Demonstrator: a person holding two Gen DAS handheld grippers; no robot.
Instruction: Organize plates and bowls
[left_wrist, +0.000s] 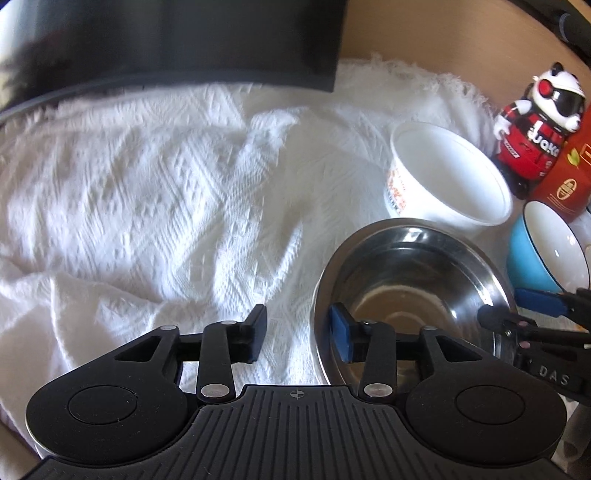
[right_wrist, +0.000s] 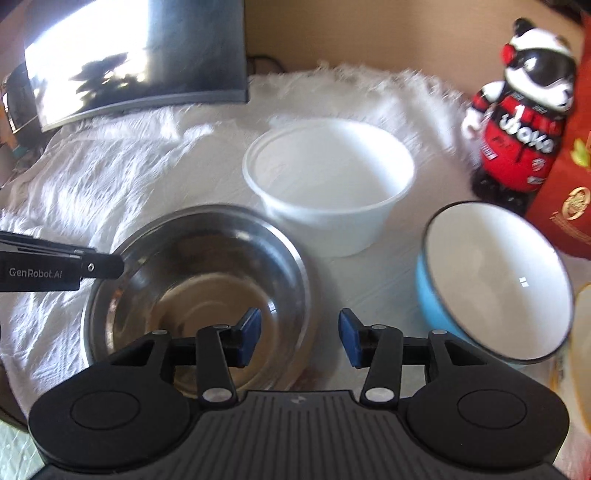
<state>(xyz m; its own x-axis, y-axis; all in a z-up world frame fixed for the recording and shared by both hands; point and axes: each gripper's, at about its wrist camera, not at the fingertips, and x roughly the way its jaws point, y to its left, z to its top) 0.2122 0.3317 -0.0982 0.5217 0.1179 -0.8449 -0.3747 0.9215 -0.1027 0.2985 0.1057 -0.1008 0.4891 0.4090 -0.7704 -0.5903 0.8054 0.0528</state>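
In the left wrist view, the left gripper (left_wrist: 298, 334) fills the bottom of the frame with its jaws well apart and straddling the near rim of the round stainless-steel bowl (left_wrist: 413, 295) — one blue pad hangs inside the bowl, the other outside over the rumpled white woven cloth (left_wrist: 155, 192); neither pad presses the rim. Above the steel bowl, right of centre, stands a white plastic tub with orange print (left_wrist: 447, 177), and at the right edge a light-blue bowl with a white inside (left_wrist: 546, 251) leans against a red box (left_wrist: 565, 173). A red-and-black panda figure (left_wrist: 535, 125) stands at upper right, a dark monitor (left_wrist: 177, 40) across the top.

In the right wrist view, the right gripper (right_wrist: 300, 334) straddles the steel bowl's (right_wrist: 199, 288) right rim at lower centre, jaws parted, gripping nothing. The tub (right_wrist: 328, 181) sits at centre, the blue bowl (right_wrist: 495, 280) tilted at the right.
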